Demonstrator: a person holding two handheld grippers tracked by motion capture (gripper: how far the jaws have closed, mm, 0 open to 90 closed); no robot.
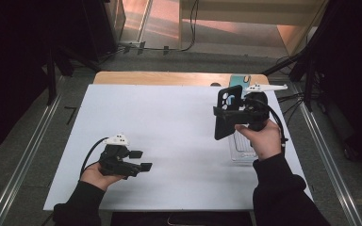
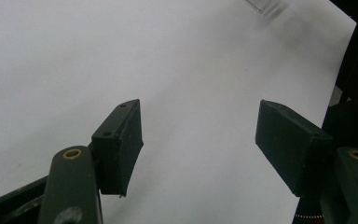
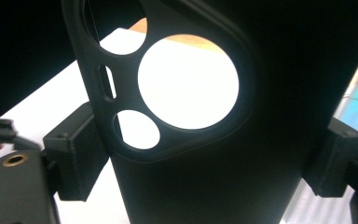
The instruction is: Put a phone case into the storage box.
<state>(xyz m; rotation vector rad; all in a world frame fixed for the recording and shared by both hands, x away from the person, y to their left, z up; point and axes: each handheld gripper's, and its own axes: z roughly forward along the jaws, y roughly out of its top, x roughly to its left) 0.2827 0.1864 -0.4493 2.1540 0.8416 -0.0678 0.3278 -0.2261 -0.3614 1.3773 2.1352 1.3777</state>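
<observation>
Two tongs are working over the white counter (image 1: 169,136). Right tongs (image 1: 231,113) are gripping a black phone case (image 1: 227,117), holding it upright in the air, well above the counter sheet. In the right gripper view the case (image 3: 205,154) is sitting between both jaws, pinched across its width at about the level of the camera cut-outs. Left tongs (image 1: 140,160) are hanging low over the counter, well to the left of the case, jaws standing wide apart with nothing between them; the left gripper view is showing bare white sheet through the gap (image 2: 198,140).

A clear case (image 1: 244,148) is lying flat on the counter directly below the black case, partly under the right hand (image 1: 264,139). A teal case (image 1: 239,81) is lying just beyond the black case, at the counter's far edge.

Risks, as judgement:
- Black case is being held by its side walls alone. Those look thin and flexible near the cut-outs, so squeezing harder is likely bowing the shell and letting it pop out.
- Any tilt of the hand is putting the long lower end on a lever; it could be rotating within the jaws.
- A drop would be landing on the clear case and knocking it toward the near edge.
- Left tongs are too far off to catch it.
</observation>
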